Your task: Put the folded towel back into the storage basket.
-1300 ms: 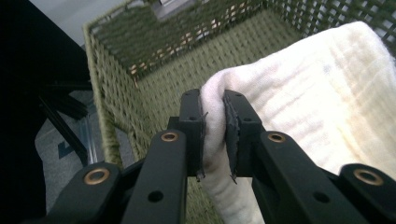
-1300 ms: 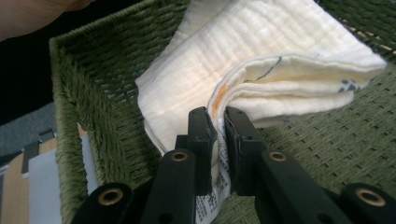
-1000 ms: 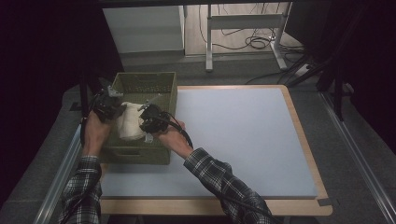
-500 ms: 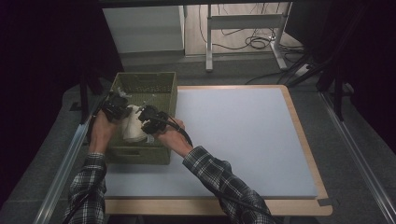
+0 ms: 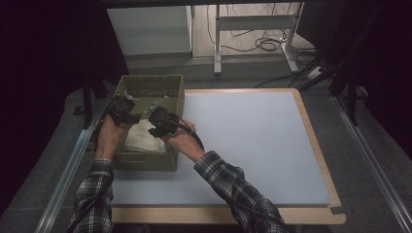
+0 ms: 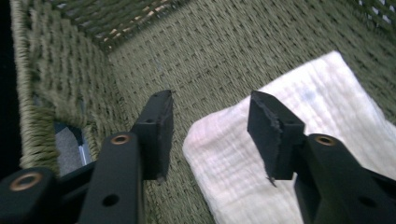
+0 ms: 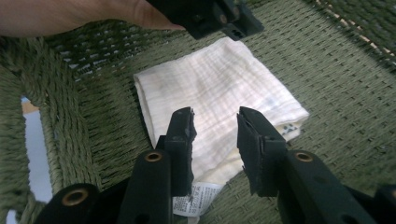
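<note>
A folded cream cloth point(image 5: 144, 137) lies flat on the bottom of an olive woven basket point(image 5: 176, 99) at the table's left side. My left gripper point(image 5: 127, 112) hangs over the cloth's left part; its jaws have just been opening and stand apart above a corner of the cloth point(image 6: 243, 154), with nothing pressed between them. My right gripper point(image 5: 158, 122) hovers over the cloth's right part, and its jaws have also just been opening. In the right gripper view the cloth point(image 7: 219, 88) lies below the spread jaws point(image 7: 215, 123), with a white label at its near edge.
The basket stands on a pale blue mat point(image 5: 248, 141) framed by a wooden table edge point(image 5: 311, 131). Metal rails point(image 5: 65, 174) run along both sides of the table. White table legs and cables point(image 5: 262, 41) are on the floor behind.
The cloth, held up between both grippers a second ago, now lies flat in the basket. Both pairs of jaws have let go of it.
</note>
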{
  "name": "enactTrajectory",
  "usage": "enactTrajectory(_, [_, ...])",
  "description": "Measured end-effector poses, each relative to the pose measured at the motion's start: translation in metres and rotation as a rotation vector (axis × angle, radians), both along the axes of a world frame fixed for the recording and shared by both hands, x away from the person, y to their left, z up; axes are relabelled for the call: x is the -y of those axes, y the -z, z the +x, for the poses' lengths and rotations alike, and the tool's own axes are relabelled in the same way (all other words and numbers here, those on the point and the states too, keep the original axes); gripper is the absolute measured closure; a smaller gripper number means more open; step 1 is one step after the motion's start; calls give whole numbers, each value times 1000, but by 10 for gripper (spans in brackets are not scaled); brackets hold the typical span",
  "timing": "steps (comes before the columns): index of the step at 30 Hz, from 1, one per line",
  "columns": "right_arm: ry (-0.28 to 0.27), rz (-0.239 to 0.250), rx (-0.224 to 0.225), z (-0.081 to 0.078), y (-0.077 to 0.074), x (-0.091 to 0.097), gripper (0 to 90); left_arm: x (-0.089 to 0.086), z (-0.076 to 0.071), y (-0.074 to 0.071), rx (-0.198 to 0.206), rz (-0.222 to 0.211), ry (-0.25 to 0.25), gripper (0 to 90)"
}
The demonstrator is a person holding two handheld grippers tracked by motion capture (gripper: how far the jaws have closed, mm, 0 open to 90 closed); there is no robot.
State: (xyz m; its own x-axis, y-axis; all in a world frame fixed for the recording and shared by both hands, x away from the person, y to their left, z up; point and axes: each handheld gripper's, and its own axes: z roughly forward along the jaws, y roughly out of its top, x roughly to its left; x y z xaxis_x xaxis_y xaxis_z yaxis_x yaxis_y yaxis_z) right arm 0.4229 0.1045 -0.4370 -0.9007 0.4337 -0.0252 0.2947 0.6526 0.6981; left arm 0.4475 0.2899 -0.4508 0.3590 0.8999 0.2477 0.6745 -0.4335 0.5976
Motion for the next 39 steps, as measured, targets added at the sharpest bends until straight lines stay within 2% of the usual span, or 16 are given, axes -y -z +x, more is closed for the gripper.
enactTrajectory(11, [-5, 60, 8, -5, -8, 20, 481, -4, -3, 1, 7, -104, -28, 296])
enactTrajectory(21, [-12, 108, -8, -8, -15, 36, 324, -2, -7, -3, 20, -164, -19, 206])
enactTrajectory(29, [-10, 122, -1, -9, -17, 51, 255, 0, -9, -6, 24, -203, -8, 139])
enactTrajectory(30, [-12, 124, -3, -10, -17, 53, 251, 1, -10, -7, 23, -227, -7, 130])
enactTrajectory(36, [-12, 136, 9, -13, -22, 67, 218, 1, -12, -9, 26, -310, 0, 90])
enactTrajectory(39, [-7, 148, 14, -15, -24, 76, 198, 3, -14, -11, 31, -334, 12, 70])
